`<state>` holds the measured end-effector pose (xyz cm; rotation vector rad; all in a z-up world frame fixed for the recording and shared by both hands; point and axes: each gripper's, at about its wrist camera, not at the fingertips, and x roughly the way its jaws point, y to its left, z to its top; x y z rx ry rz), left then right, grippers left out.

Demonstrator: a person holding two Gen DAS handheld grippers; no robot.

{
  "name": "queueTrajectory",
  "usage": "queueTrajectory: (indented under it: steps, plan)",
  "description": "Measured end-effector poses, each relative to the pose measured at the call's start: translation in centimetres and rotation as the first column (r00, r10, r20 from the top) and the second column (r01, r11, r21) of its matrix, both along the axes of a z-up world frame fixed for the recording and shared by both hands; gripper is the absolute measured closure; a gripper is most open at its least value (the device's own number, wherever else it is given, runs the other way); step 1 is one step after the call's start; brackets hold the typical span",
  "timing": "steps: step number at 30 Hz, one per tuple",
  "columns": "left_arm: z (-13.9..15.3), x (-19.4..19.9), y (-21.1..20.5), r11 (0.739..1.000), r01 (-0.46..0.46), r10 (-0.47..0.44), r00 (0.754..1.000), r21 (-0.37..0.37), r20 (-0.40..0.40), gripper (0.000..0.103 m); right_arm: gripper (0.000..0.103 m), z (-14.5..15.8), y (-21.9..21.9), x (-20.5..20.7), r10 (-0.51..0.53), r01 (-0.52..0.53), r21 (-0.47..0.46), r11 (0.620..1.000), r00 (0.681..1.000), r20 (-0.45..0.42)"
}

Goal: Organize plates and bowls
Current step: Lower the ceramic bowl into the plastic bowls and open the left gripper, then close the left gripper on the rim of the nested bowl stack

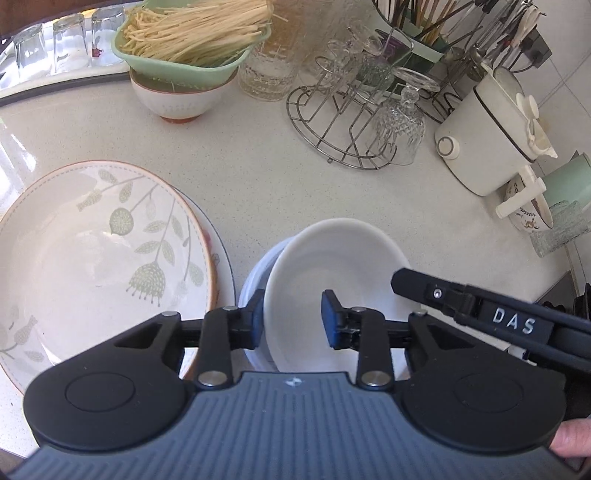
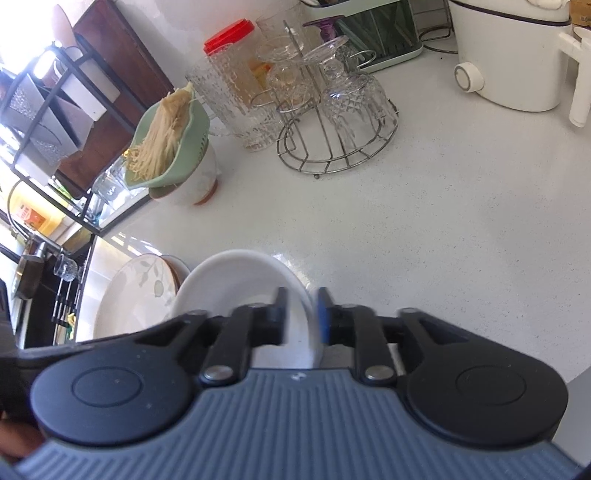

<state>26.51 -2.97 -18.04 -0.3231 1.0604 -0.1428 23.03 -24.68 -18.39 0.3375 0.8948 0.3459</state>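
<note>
Left tool (image 1: 292,320) pitched steeply down over the near edge of the tabletop (image 1: 258,177), jaws spread. They straddle the left rim of the white bowl (image 1: 332,266): left pad outside the wall, right pad inside the bowl. A gap shows at the inner pad; on the outer side contact cannot be told. A fingertip of the holding hand (image 1: 570,439) shows at the lower right corner of the left wrist view.

Right tool (image 2: 301,314) also angled down, less steeply, coming in from the bowl's right side; in the left wrist view its black finger reaches over the right rim. Its jaws are spread too and straddle the white bowl's (image 2: 236,280) right rim, one pad inside, one outside, with small gaps visible.

The white bowl sits nested in a second white bowl (image 1: 255,284), slightly off centre, near the front edge of the tabletop. Just to its left lies a leaf-patterned plate (image 1: 99,266) stacked on another plate (image 1: 221,266). Further back stand a wire glass rack (image 1: 340,122) and a green strainer of noodles (image 1: 188,33) on a bowl.
</note>
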Motion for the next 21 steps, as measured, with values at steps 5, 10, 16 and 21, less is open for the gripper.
queueTrajectory:
  steps: [5,10,16,21]
  plan:
    - [0.2,-0.3,-0.2,1.000,-0.004,0.004,1.000,0.010,0.013,0.063,0.067,0.1,-0.8,-0.1,-0.036,0.036,0.012,0.999,0.999,0.021]
    - [0.4,-0.6,-0.4,1.000,-0.018,0.018,1.000,0.013,0.017,0.062,0.065,-1.4,-1.7,0.5,-0.054,0.057,0.056,0.997,0.997,-0.048]
    - [0.9,-1.2,0.2,0.998,-0.057,0.058,0.998,-0.027,0.038,0.054,0.065,-2.5,-2.2,0.7,-0.063,0.075,0.115,0.991,0.993,-0.103]
    - [2.1,-2.0,0.9,0.994,-0.108,0.109,0.991,-0.013,0.082,0.053,0.065,-1.7,-2.3,0.3,-0.061,0.067,0.110,0.992,0.996,-0.058]
